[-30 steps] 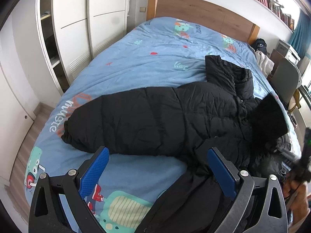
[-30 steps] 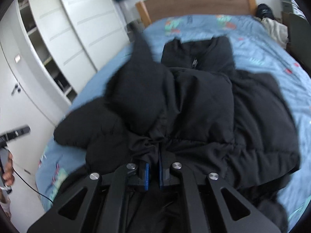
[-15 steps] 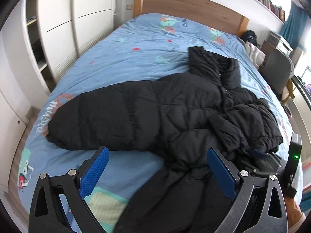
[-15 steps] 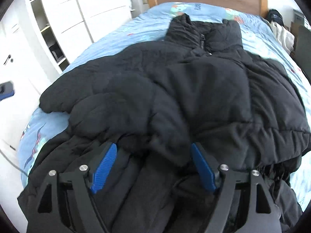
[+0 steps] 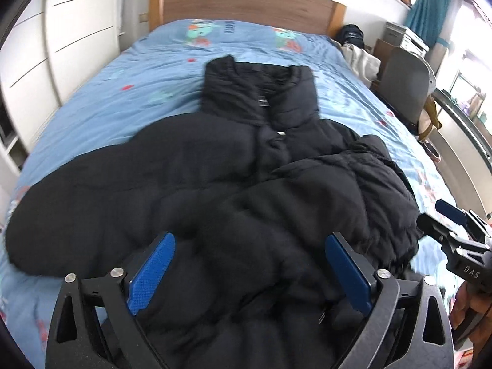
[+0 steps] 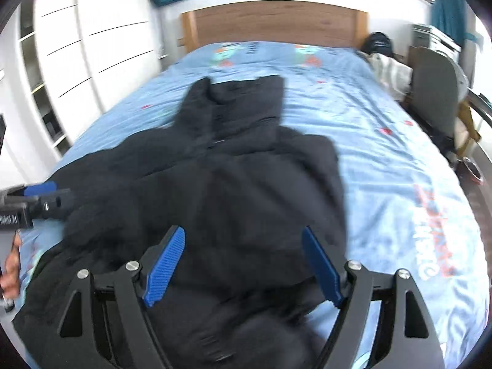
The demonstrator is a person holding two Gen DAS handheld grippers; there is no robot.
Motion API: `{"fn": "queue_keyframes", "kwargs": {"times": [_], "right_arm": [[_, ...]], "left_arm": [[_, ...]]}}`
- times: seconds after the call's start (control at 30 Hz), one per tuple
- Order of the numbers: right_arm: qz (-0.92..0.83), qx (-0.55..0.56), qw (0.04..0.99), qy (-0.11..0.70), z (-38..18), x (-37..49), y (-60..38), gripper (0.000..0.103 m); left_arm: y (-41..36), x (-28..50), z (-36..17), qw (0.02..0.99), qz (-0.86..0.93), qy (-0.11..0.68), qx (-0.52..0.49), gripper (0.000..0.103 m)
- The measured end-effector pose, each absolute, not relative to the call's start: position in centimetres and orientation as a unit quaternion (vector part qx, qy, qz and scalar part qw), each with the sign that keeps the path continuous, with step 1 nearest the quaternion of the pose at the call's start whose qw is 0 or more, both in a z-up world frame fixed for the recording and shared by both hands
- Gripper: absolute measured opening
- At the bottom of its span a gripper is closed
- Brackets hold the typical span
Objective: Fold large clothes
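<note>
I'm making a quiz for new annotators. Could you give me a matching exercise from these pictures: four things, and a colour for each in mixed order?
Things:
1. puffy quilted jacket
2. patterned bed sheet
3. wooden headboard
4. tall wardrobe with flat doors

Colours:
A. white
B. brown
C. black
D. light blue

Pairs: 1-C, 2-D, 3-B, 4-A

Both wrist views close above the jacket [image 5: 215, 184], facing the headboard [image 6: 276, 24].

Home bedrm: bed [image 5: 172, 70], wardrobe [image 5: 77, 30].
</note>
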State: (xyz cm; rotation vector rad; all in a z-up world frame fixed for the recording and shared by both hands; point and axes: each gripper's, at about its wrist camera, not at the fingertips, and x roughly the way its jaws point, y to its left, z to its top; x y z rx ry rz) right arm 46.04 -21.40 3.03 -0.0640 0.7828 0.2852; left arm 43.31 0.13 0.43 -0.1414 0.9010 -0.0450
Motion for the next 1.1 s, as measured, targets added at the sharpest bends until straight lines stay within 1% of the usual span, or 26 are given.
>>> {"fn": "queue_keyframes", "kwargs": {"times": [0.1, 0.2, 0.3, 0.33, 0.4, 0.53, 0.6, 0.67, 0.77, 0.93, 1.1], "right_arm": [[0.130, -0.018, 0.913, 0.386, 1.7, 48.4, -22.9, 0.078], [0.123, -0.007, 0.904, 0.409, -1.0, 50.1, -23.4, 0.078], [0.113, -0.011, 0.893, 0.435, -4.0, 51.0, -23.8, 0.078], [0.114, -0.006, 0.891, 0.440, -4.8, 51.2, -23.8, 0.078], [0.113, 0.000, 0.889, 0.443, -5.8, 51.3, -23.8, 0.079], [0.105, 0.012, 0.894, 0.436, -4.7, 50.9, -24.3, 0.078], [0.103, 0.024, 0.897, 0.428, -4.2, 50.3, -24.9, 0.078], [0.098, 0.020, 0.894, 0.438, -4.6, 49.9, -25.0, 0.078], [0.086, 0.018, 0.886, 0.455, -4.9, 49.4, -25.1, 0.078], [0.085, 0.012, 0.891, 0.447, -2.1, 47.2, -24.5, 0.078], [0.104, 0.003, 0.902, 0.419, 1.9, 42.7, -22.9, 0.078]], "left_arm": [[-2.0, 45.9, -1.8, 0.893, -0.023, 0.446, -0.060, 0.095], [-2.7, 47.5, -4.4, 0.884, -0.012, 0.465, -0.047, 0.095], [-2.3, 48.1, -7.2, 0.873, -0.001, 0.486, -0.048, 0.096], [-2.1, 48.0, -7.6, 0.872, -0.002, 0.487, -0.048, 0.098], [-1.9, 47.8, -8.1, 0.873, -0.003, 0.486, -0.044, 0.098], [-1.9, 45.9, -6.5, 0.886, 0.010, 0.463, -0.024, 0.098], [-1.6, 45.1, -7.0, 0.880, 0.016, 0.473, -0.027, 0.098], [-1.2, 44.9, -7.9, 0.871, 0.009, 0.489, -0.040, 0.098], [-0.9, 44.2, -7.3, 0.873, 0.012, 0.486, -0.049, 0.098], [-0.2, 41.1, -3.5, 0.891, 0.022, 0.451, -0.039, 0.098], [2.9, 37.3, 0.9, 0.905, 0.047, 0.417, -0.062, 0.098]]}}
